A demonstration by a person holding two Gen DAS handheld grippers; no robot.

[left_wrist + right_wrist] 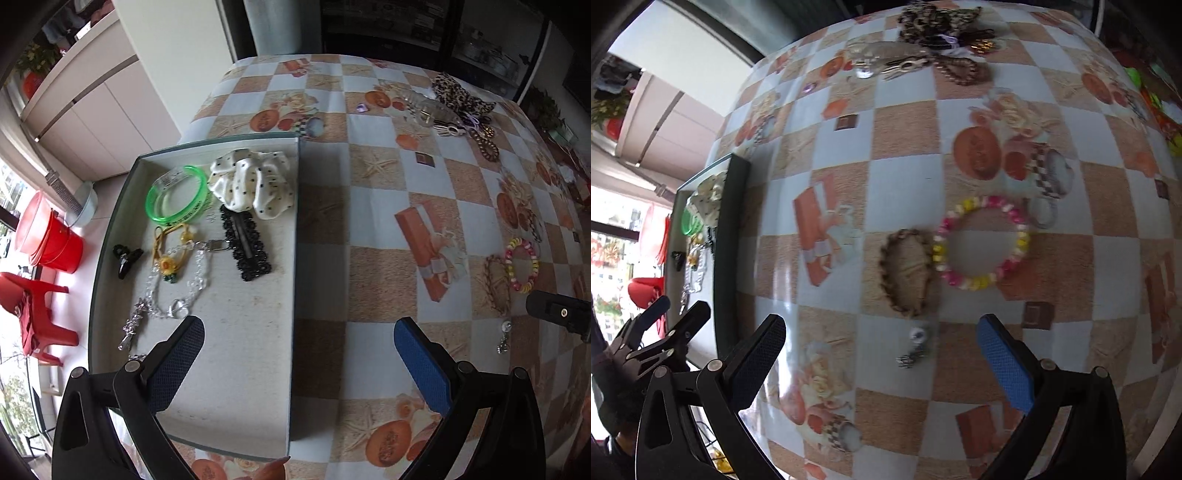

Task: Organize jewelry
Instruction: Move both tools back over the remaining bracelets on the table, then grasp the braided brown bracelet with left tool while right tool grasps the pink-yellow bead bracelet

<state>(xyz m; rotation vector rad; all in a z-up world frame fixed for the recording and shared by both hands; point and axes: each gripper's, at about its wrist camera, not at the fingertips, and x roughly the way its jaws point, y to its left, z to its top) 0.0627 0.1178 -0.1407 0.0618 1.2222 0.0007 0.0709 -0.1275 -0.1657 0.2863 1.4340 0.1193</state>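
Observation:
A shallow box (236, 332) on the table's left holds a green bangle (176, 199), a white dotted scrunchie (255, 184), a black lace clip (245, 245), a clear bead chain (177, 291), a small black claw clip (125, 258) and a yellow charm (168, 266). My left gripper (299, 354) hangs open over the box's right wall, holding nothing. My right gripper (881, 354) stands open above a small silver charm (916, 347). Just beyond lie a brown bead bracelet (908, 271) and a pink-and-yellow bead bracelet (982, 242). The box (727, 240) shows at the left.
More hair pieces lie heaped at the far side: a leopard scrunchie (458, 94), a clear claw clip (424, 107), a brown chain (485, 146). The checked tablecloth (369, 192) covers the table. Red buckets (51, 236) and a red stool (33, 314) stand on the floor left.

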